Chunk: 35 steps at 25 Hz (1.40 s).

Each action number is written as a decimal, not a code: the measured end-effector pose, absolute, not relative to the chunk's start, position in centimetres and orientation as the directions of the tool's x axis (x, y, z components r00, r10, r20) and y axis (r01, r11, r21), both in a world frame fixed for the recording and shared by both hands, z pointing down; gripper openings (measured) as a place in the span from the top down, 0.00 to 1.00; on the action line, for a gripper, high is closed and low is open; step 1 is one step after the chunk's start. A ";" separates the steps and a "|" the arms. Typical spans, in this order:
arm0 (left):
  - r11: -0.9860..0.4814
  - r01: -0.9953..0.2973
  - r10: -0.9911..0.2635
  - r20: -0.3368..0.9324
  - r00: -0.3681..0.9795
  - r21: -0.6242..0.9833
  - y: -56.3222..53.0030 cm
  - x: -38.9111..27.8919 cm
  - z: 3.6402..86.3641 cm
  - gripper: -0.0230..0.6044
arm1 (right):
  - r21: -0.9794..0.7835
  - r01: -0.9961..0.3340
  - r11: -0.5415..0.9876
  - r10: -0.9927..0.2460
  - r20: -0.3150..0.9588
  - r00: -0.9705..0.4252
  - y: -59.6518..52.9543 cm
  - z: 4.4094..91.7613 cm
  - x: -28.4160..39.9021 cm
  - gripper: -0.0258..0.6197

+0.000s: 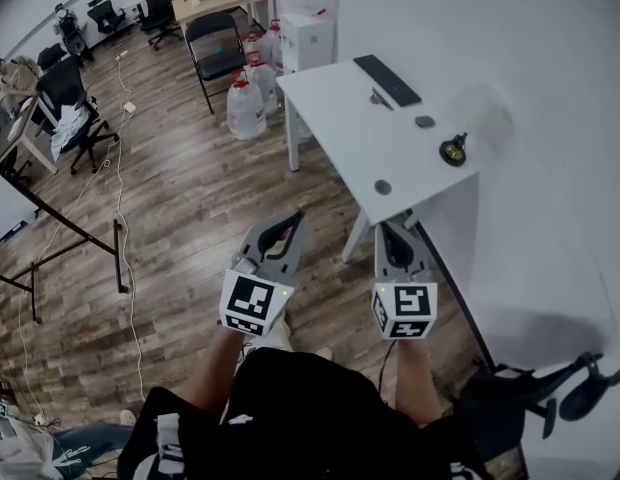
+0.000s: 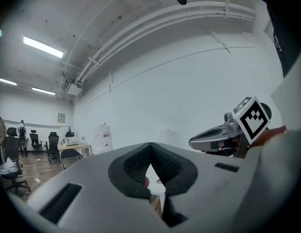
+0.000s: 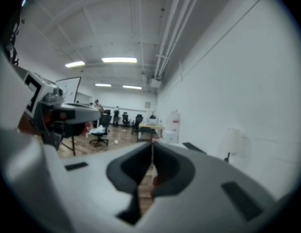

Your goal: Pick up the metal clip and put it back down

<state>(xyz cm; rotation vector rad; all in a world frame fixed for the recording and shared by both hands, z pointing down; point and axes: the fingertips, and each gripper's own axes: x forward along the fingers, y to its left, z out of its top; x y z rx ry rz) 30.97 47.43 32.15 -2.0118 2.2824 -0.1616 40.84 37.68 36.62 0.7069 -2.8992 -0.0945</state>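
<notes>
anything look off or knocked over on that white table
Nothing stands out: the keyboard lies flat on the white table, the small items near it sit apart, and nothing looks spilled or tipped.

Rig: left gripper and right gripper have grey shells, black ribbed pads, and a black-and-white marker cube each. Person wears a black top.

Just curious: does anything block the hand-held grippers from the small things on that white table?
Nothing visible. Bare tabletop lies between the right hand-held gripper, at the table's near corner, and the nearest small grey piece.
</notes>
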 end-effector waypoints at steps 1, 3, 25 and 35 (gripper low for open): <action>0.127 -0.982 -0.992 -0.002 -0.128 -0.142 47.3 30.6 32.2 0.93 | 0.103 -0.447 0.888 -0.458 0.138 -0.878 37.5 36.7 40.5 0.91; 0.129 -0.981 -0.992 -0.003 -0.130 -0.146 46.8 29.7 32.5 0.93 | 0.106 -0.441 0.891 -0.453 0.141 -0.880 37.2 36.9 39.6 0.91; 0.089 -0.985 -0.996 0.002 -0.090 -0.147 36.9 11.0 32.1 0.93 | 0.125 -0.452 0.883 -0.468 0.164 -0.869 28.3 36.7 20.5 0.91; 0.071 -0.988 -0.997 0.016 -0.074 -0.140 34.5 2.4 32.7 0.93 | 0.113 -0.464 0.879 -0.477 0.195 -0.857 25.6 37.4 11.8 0.91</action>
